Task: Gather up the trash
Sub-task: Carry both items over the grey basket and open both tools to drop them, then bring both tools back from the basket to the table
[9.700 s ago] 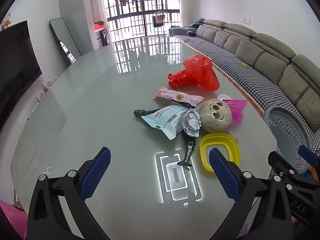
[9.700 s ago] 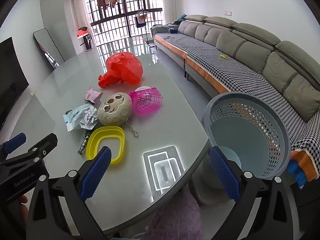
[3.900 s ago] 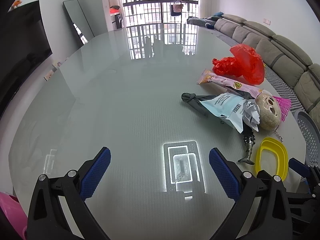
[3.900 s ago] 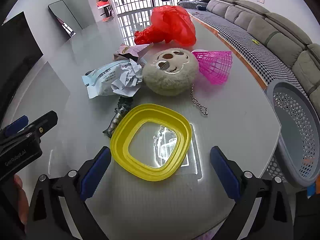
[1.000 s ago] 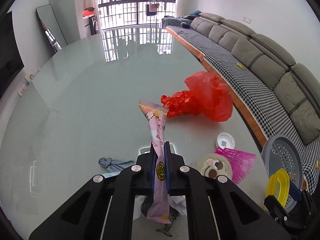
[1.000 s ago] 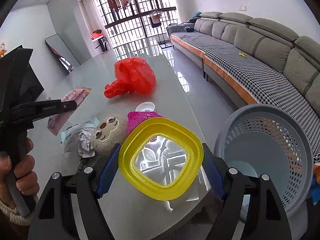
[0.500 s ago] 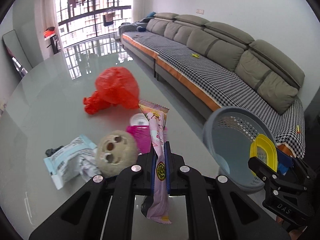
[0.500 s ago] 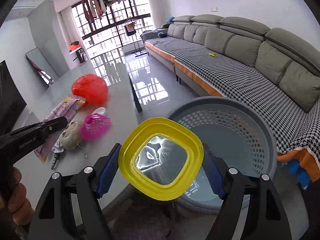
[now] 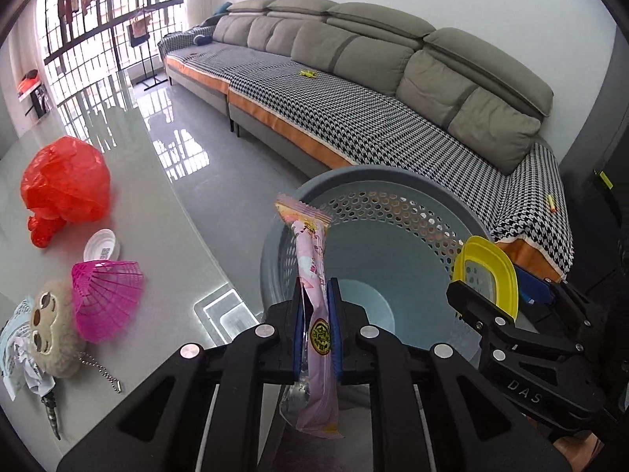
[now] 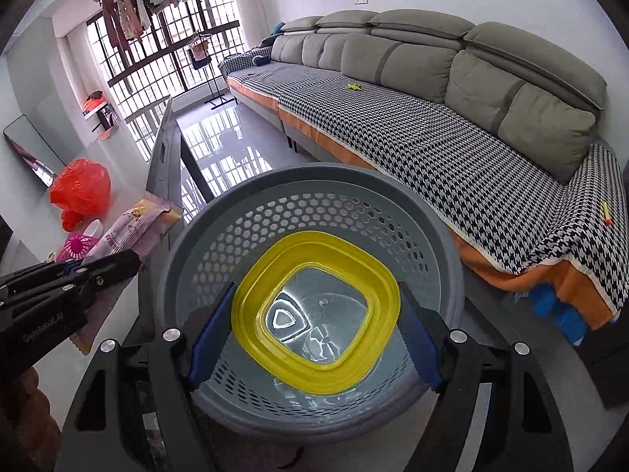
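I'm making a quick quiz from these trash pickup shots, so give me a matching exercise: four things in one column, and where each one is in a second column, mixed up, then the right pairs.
Things:
1. pink snack wrapper
2. yellow lid
3. red plastic bag
4. grey basket

Places:
A. lying on the glass table
B. between the pads of the right gripper
C. on the floor beside the table, below both grippers
D. between the pads of the left gripper

Pairs: 1-D, 2-B, 3-A, 4-C
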Available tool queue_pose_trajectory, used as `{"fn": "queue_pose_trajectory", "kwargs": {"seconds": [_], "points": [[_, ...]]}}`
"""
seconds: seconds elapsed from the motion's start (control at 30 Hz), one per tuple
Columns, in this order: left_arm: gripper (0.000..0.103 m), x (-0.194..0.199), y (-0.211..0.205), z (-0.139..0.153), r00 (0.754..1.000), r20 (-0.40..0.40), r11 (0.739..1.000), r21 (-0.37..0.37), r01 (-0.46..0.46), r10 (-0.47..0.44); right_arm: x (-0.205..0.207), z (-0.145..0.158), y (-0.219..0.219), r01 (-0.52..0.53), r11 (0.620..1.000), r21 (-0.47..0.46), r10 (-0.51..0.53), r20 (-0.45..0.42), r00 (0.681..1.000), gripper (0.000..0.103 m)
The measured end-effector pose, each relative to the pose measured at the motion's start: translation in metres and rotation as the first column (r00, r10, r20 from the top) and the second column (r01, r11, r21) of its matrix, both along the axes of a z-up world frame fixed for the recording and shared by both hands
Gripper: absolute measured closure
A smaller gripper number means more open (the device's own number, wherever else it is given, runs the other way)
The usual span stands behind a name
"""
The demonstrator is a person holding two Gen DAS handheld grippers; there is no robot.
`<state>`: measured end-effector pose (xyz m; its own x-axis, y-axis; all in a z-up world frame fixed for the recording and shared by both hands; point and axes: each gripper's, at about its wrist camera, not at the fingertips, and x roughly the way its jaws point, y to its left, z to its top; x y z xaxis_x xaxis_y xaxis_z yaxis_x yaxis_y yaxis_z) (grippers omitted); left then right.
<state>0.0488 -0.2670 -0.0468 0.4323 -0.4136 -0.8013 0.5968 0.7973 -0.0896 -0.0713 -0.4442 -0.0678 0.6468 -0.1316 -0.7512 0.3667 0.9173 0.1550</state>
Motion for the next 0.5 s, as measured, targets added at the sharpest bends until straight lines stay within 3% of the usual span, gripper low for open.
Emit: {"fn": "queue_pose_trajectory", "kwargs": {"seconds": [0.1, 0.23, 0.3, 0.5], "points": [[0.086, -0.001, -0.008, -0.003, 1.000, 0.004, 1.000, 0.014, 0.010, -0.010, 0.002, -0.003, -0.006, 0.011, 1.000, 0.006, -0.011, 0.002, 1.000, 0.027], [0.042, -0.002, -0.010, -0.001, 1.000, 0.021, 1.000, 0.010, 0.011, -0.011, 0.004, -0.006, -0.013, 0.018, 1.000, 0.019, -0.018, 0.005, 1.000, 0.027], [0.041, -0.003, -0.010, 0.000, 0.999, 0.031, 1.000, 0.006, 0.009, -0.009, 0.002, -0.005, -0.014, 0.018, 1.000, 0.016, -0.018, 0.012, 1.000, 0.022], [0.041, -0.002, -0.009, 0.001, 1.000, 0.030, 1.000, 0.013, 0.001, -0.002, 0.002, -0.006, -0.012, 0.021, 1.000, 0.006, -0.021, 0.008, 1.000, 0.022]]}}
